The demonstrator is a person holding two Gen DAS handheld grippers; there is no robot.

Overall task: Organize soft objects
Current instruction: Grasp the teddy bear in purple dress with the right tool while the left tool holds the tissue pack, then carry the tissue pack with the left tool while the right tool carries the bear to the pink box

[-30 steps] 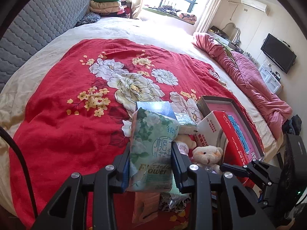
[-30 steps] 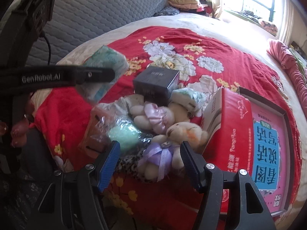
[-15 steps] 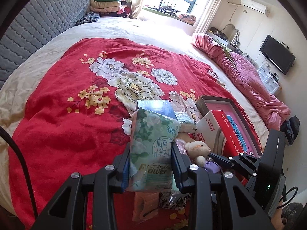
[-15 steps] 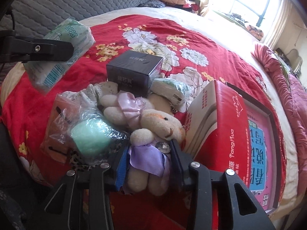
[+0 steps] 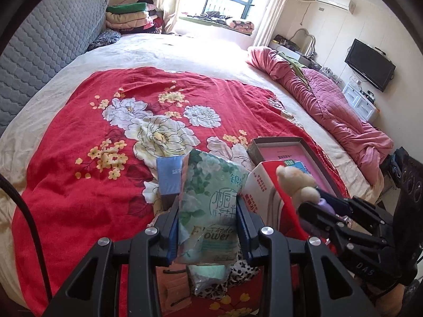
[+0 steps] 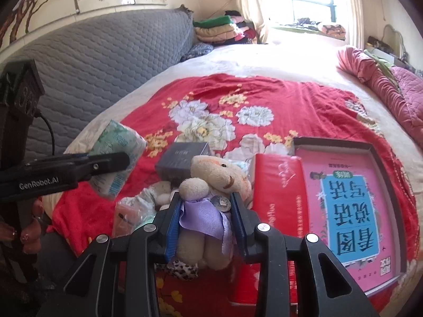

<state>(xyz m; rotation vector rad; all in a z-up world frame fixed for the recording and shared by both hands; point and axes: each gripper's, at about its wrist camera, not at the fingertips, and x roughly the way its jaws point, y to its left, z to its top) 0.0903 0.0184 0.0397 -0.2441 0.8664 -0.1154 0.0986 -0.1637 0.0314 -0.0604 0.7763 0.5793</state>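
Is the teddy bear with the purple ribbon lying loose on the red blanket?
No, the right gripper is shut on the teddy bear, holding it above the pile.

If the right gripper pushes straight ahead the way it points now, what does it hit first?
Probably the dark box just past the teddy bear held in the right gripper; depth is unclear, and the red carton sits close beside that line.

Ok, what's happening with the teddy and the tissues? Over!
Right tongs just closed on teddy bear, lifted off the pile. Left tongs shut on tissue pack. Red box close beside the bear.
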